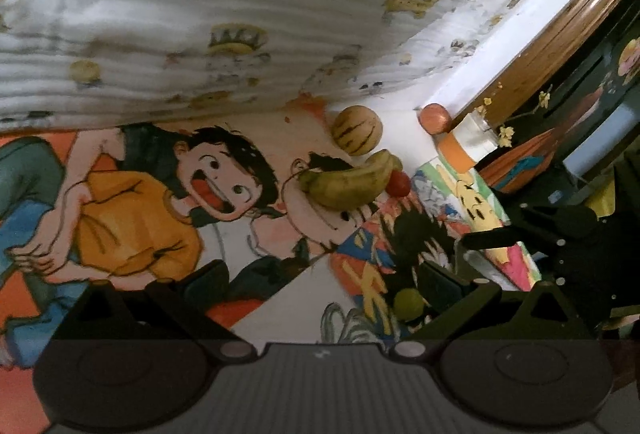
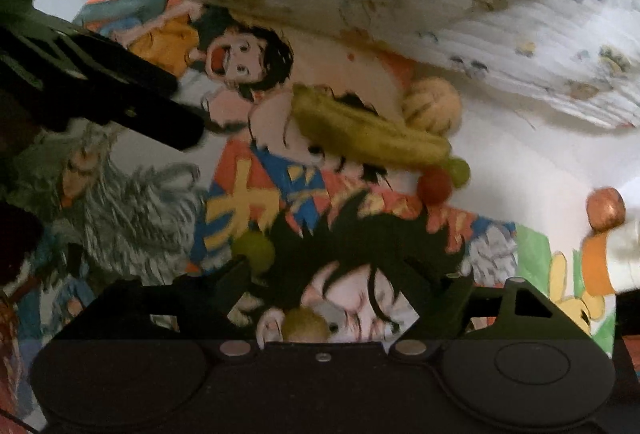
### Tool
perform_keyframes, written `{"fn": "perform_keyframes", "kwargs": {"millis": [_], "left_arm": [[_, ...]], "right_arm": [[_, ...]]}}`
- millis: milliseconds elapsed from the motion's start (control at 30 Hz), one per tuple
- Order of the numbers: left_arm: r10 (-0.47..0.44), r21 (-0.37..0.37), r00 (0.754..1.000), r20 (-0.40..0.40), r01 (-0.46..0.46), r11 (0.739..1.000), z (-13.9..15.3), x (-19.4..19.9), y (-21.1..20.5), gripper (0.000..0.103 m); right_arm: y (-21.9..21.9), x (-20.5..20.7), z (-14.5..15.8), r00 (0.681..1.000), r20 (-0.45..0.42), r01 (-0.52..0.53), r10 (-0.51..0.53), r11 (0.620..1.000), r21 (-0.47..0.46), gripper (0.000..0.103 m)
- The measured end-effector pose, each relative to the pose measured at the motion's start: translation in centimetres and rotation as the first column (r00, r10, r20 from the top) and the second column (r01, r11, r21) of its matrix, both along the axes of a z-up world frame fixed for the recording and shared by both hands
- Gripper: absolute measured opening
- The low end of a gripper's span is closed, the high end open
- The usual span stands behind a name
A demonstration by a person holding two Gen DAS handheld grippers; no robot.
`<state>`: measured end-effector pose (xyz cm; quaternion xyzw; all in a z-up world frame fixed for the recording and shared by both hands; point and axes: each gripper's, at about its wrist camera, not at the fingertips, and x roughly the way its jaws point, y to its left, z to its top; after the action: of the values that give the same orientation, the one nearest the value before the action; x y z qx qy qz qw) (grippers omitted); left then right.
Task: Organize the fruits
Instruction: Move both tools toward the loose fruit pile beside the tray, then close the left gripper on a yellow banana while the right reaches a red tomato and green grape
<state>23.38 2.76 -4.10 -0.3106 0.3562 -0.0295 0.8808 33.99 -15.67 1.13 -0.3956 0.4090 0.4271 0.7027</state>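
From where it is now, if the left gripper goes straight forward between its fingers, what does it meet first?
Probably the banana, which lies ahead of the open left gripper, slightly right of the centre line. Only the printed cloth shows before it. The melon is behind the banana. Depth is hard to judge here.

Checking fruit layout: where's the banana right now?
In the left wrist view the banana lies right of centre on the cartoon-print sheet, between the striped melon above and the red fruit at its right.
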Motion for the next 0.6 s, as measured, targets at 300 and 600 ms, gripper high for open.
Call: {"fn": "perform_keyframes", "kwargs": {"millis": [300,600], "left_arm": [[0.032,-0.114,0.999,0.032,-0.029,0.993,-0.6,3.9,1.2,0.102],[0.038,-0.122,0.998,0.058,-0.031,0.992,-1.0,6.4,1.4,0.096]], "right_arm": [[2.1,0.6,0.0,0.995,-0.082,-0.048,0.050,0.998,0.029,0.072],[2.6,-0.4,-0.4,0.994,-0.086,-0.066,0.068,0.997,0.030,0.066]]}}
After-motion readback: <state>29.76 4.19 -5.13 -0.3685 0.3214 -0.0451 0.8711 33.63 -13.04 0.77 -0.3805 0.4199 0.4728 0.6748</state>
